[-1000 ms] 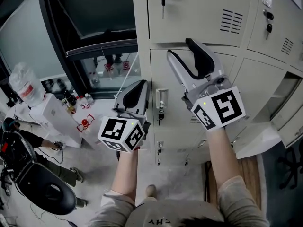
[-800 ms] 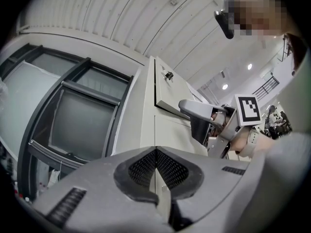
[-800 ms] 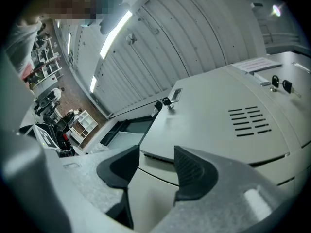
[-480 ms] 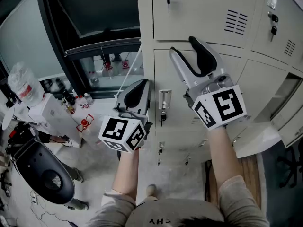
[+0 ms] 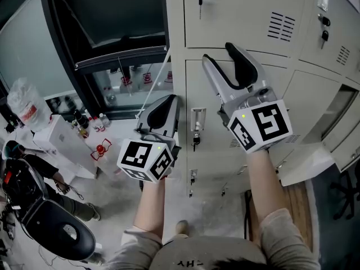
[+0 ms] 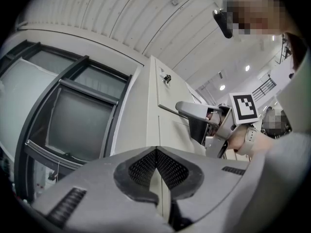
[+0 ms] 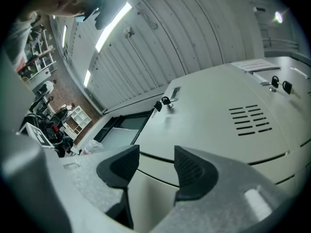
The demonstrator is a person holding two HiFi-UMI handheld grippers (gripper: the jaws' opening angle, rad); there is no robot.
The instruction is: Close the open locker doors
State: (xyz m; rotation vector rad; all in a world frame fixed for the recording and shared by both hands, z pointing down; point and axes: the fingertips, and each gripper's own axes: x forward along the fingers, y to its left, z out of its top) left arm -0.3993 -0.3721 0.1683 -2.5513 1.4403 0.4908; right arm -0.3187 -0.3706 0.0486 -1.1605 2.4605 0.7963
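Note:
Beige lockers (image 5: 236, 16) fill the upper right of the head view. The door in front of me (image 5: 194, 89) is closed, with a latch and key (image 5: 195, 125). At the lower right one door (image 5: 306, 165) swings outward, below an open compartment (image 5: 337, 114). My right gripper (image 5: 220, 54) is open and empty, its tips close to the seam between two closed doors (image 7: 214, 130). My left gripper (image 5: 167, 103) is shut on nothing, lower and left, near the lockers' left edge (image 6: 148, 106). The right gripper (image 6: 194, 115) also shows in the left gripper view.
A dark-framed window (image 5: 107, 27) stands left of the lockers. Below it are a white box (image 5: 64, 136) with small bottles and a plastic bag (image 5: 25, 103). A black chair (image 5: 56, 235) and a crouching person (image 5: 25, 162) are at lower left.
Both grippers have stayed almost still, and the view has drifted slightly so the lockers sit a little further right. The person and chair at lower left have shifted about.

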